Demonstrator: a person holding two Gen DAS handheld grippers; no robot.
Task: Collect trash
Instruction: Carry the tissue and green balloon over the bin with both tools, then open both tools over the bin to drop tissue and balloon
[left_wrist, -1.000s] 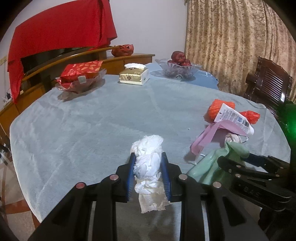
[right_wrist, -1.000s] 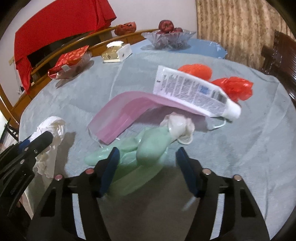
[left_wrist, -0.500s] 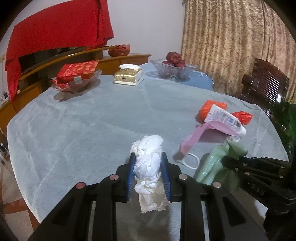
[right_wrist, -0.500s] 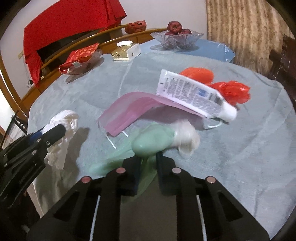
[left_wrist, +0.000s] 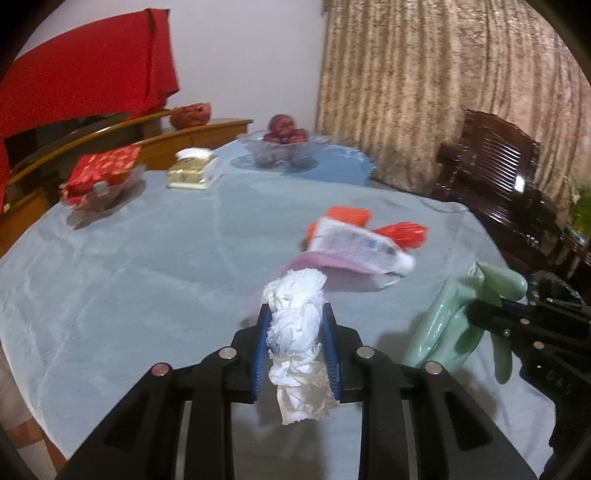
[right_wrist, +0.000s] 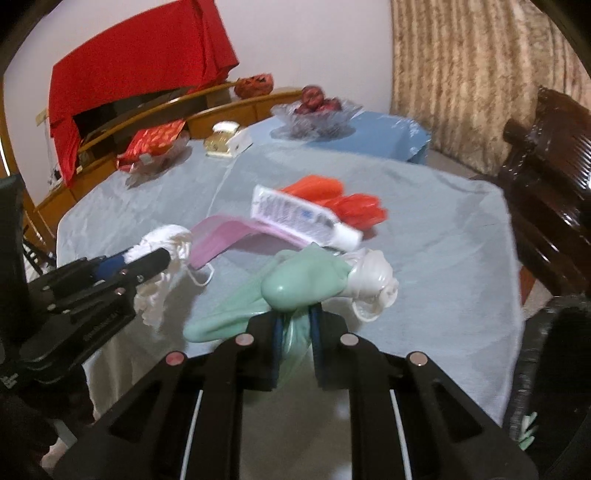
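Note:
My left gripper (left_wrist: 295, 325) is shut on a crumpled white tissue (left_wrist: 295, 314) and holds it above the table's near edge; it also shows in the right wrist view (right_wrist: 162, 243). My right gripper (right_wrist: 295, 325) is shut on a pale green rubber glove (right_wrist: 295, 277) with a white cuff, lifted off the table; the glove also hangs at the right of the left wrist view (left_wrist: 454, 314). On the cloth lie a pink face mask (right_wrist: 229, 236), a white tube (right_wrist: 299, 218) and orange-red wrappers (right_wrist: 354, 210).
The round table (left_wrist: 129, 258) has a grey-blue cloth. At its far side stand a red packet in a dish (left_wrist: 103, 173), a tissue box (left_wrist: 192, 173) and a glass fruit bowl (left_wrist: 284, 147). A dark wooden chair (left_wrist: 495, 177) stands at the right.
My right gripper closed on the green glove and lifted it off the table. Both grippers have pulled back and risen a little. The left still holds the tissue.

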